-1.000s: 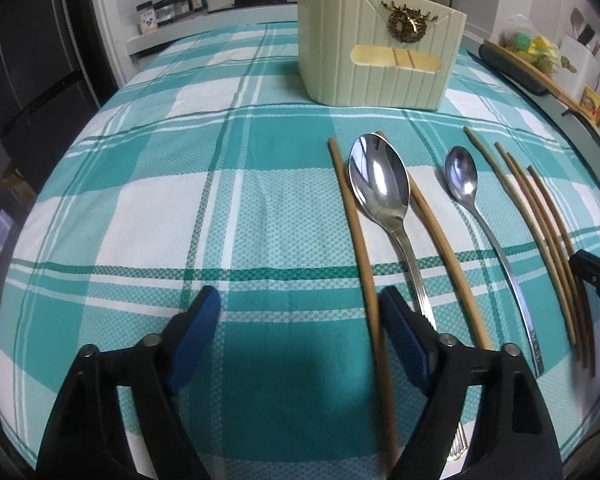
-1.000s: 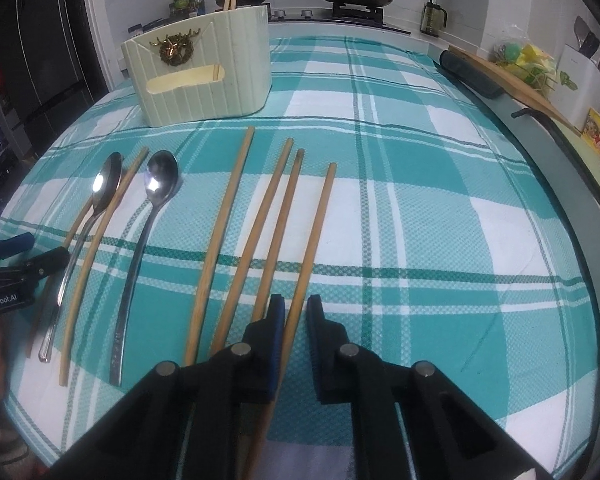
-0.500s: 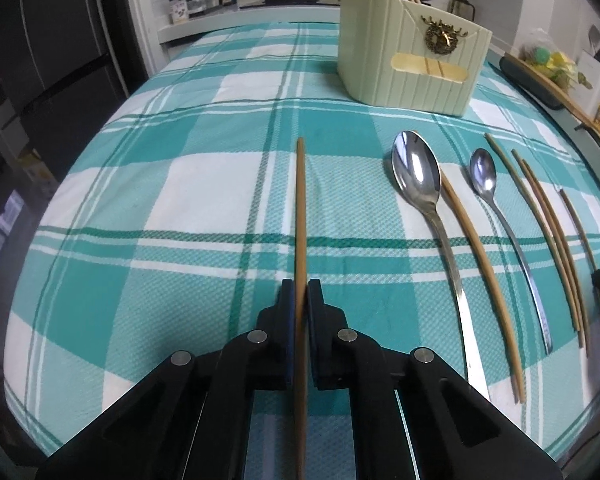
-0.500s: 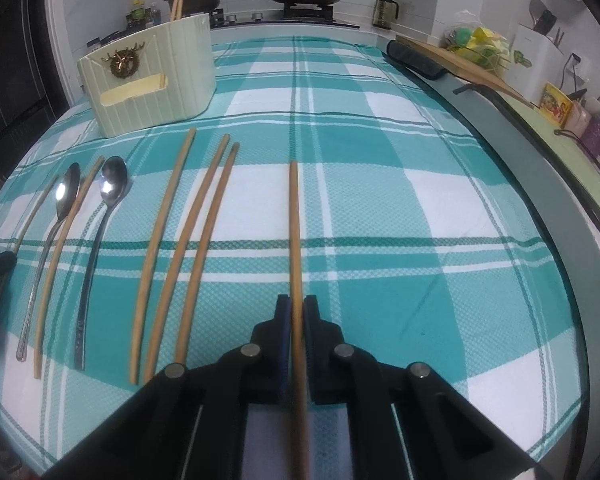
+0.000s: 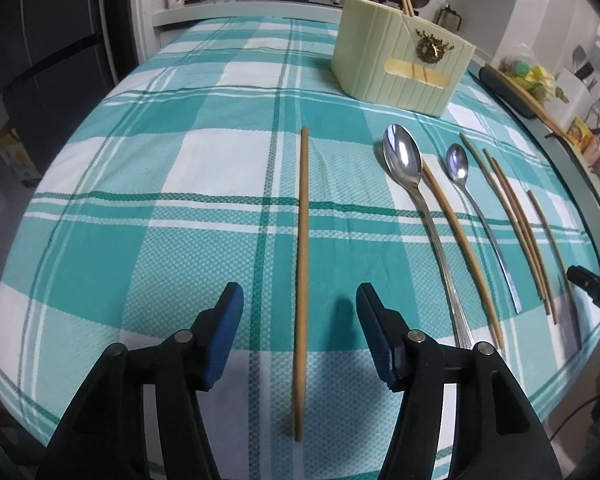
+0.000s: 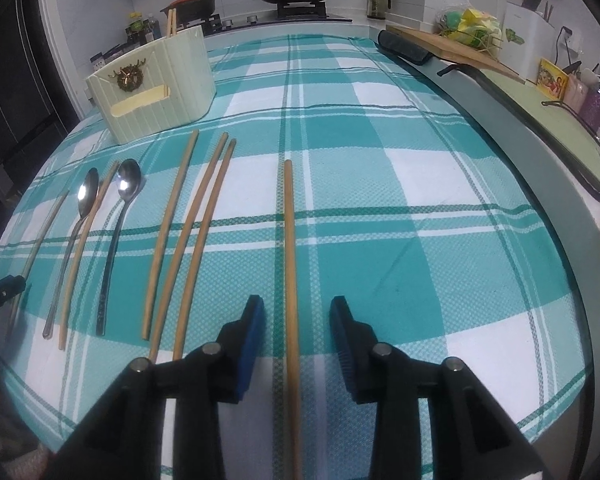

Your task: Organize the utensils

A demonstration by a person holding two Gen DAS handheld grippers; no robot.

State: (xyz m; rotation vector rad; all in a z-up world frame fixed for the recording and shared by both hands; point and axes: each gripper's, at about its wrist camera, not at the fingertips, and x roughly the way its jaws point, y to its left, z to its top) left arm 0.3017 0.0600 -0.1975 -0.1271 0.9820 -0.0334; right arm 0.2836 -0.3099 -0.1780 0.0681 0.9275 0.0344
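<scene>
I went from the left side of the table to the right. The left gripper (image 5: pixel 300 312) had just been opening, and its blue pads (image 5: pixel 226 332) stood apart on both sides of one chopstick (image 5: pixel 302 280) without touching it. This chopstick lay flat on the checked cloth (image 5: pixel 140 240), alone, well apart from the others. To its right I saw the big spoon (image 5: pixel 404 164), one more chopstick just beside it, then the small spoon (image 5: pixel 458 168), and after them three chopsticks (image 6: pixel 192 220) close together. The cream holder (image 5: pixel 400 68) stood at the far side of the cloth, already with two chopsticks in it.

The right gripper (image 6: pixel 298 322) had also just been opening. Its jaws stood less wide, and the last chopstick (image 6: pixel 289 260) lay between them, free on the cloth and away from the group of three.

I judged that the step was to separate the pieces before collecting them. To do it well, I would lift each gripper straight up first, so that a pad does not roll the thin stick away. When I take a stick again, I would hold it near the middle, with the jaws across its length, because a grip near the end lets the far tip drop. The spoons are smooth and can slip, so there I would close slowly.
</scene>
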